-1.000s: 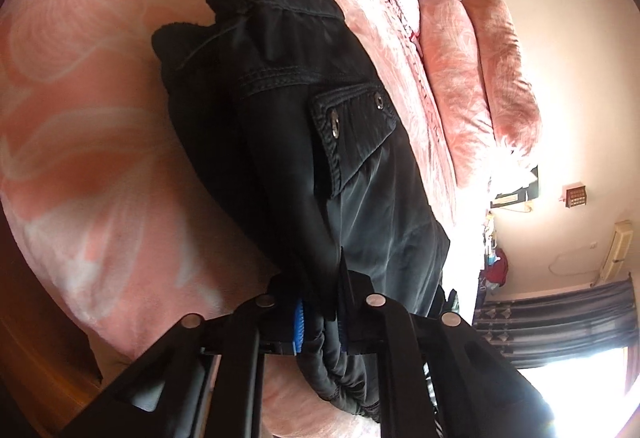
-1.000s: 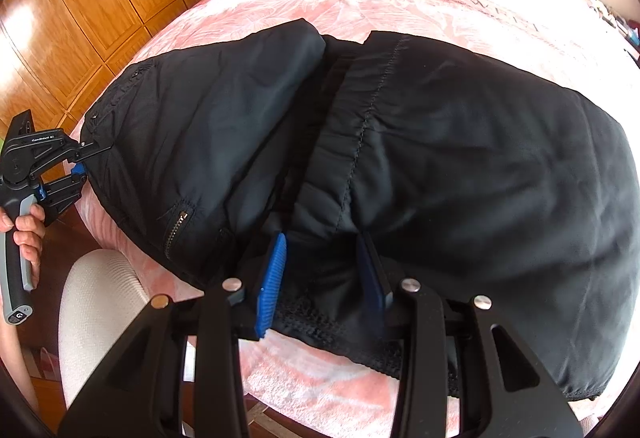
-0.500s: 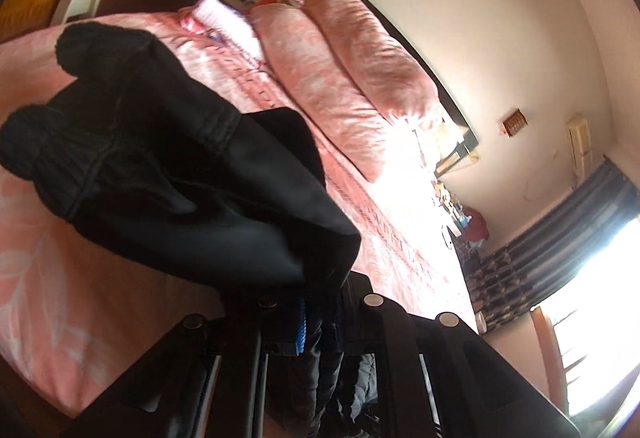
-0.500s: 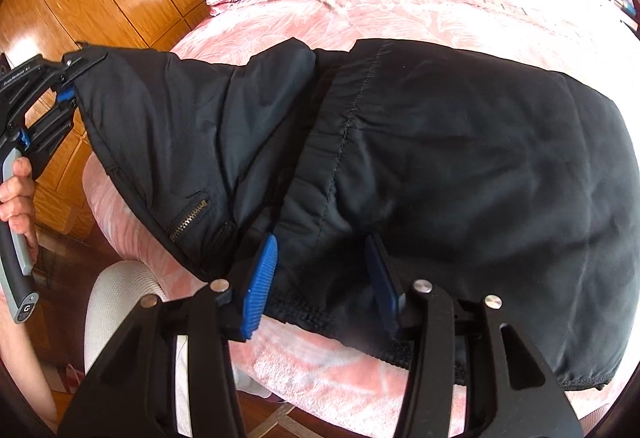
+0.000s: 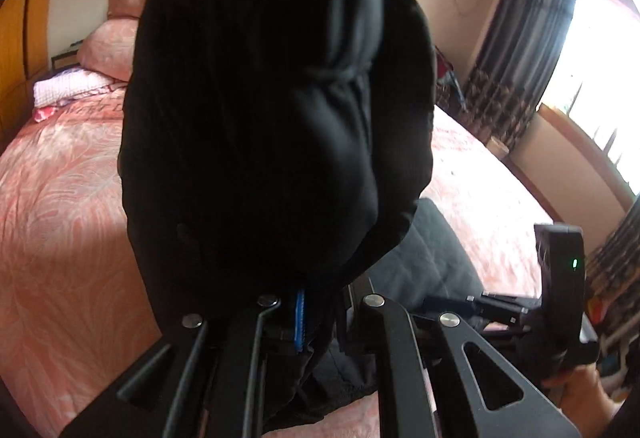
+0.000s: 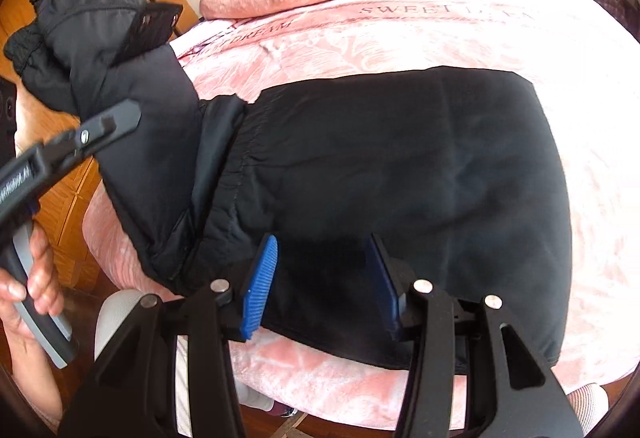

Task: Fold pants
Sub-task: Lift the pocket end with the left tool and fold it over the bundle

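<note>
Black pants (image 6: 400, 173) half on pink bed (image 6: 440, 37); left gripper (image 5: 316, 312) pinches lifted leg end, right gripper (image 6: 320, 278) spread over hem, nothing pinned, so base may drag and fold skew

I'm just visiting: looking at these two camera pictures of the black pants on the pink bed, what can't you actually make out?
- Left wrist view: the lifted pants fill the middle, hiding the bed behind them.
- Left wrist view: the left gripper has its right pad buried in cloth.
- Right wrist view: the bed's printed lettering runs off blurred.
- Right wrist view: the pants' near edge is behind the right gripper.
</note>
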A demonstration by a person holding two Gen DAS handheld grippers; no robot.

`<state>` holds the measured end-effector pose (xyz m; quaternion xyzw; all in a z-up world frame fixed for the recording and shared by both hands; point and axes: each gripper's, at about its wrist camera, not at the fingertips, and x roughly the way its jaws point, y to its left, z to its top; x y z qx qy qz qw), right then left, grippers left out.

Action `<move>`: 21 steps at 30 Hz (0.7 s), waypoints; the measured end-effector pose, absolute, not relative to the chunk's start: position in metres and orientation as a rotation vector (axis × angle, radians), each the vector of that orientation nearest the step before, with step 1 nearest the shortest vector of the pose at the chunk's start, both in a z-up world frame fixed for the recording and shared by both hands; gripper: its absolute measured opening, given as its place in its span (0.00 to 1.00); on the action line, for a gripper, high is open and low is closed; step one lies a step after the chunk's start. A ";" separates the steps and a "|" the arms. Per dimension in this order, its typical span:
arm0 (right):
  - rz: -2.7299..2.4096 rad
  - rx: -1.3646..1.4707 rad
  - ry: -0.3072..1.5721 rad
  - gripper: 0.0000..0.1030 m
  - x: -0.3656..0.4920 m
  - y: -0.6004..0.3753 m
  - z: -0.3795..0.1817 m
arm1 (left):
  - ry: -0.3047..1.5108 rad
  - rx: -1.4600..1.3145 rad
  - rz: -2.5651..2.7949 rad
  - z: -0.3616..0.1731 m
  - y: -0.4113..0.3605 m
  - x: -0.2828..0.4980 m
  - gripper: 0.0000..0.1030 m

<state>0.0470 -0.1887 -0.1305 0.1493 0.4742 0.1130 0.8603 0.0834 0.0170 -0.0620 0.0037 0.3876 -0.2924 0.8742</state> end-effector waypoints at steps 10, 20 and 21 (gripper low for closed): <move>0.140 0.373 0.985 0.45 0.048 -0.239 -0.136 | 0.992 0.369 -0.656 -0.128 -0.024 0.067 0.15; 0.128 0.330 0.971 0.53 0.048 -0.237 -0.125 | 1.076 0.115 -0.724 -0.091 -0.019 0.091 0.77; 0.128 0.328 0.966 0.55 0.048 -0.242 -0.122 | 1.065 0.083 -0.721 -0.084 -0.014 0.092 0.79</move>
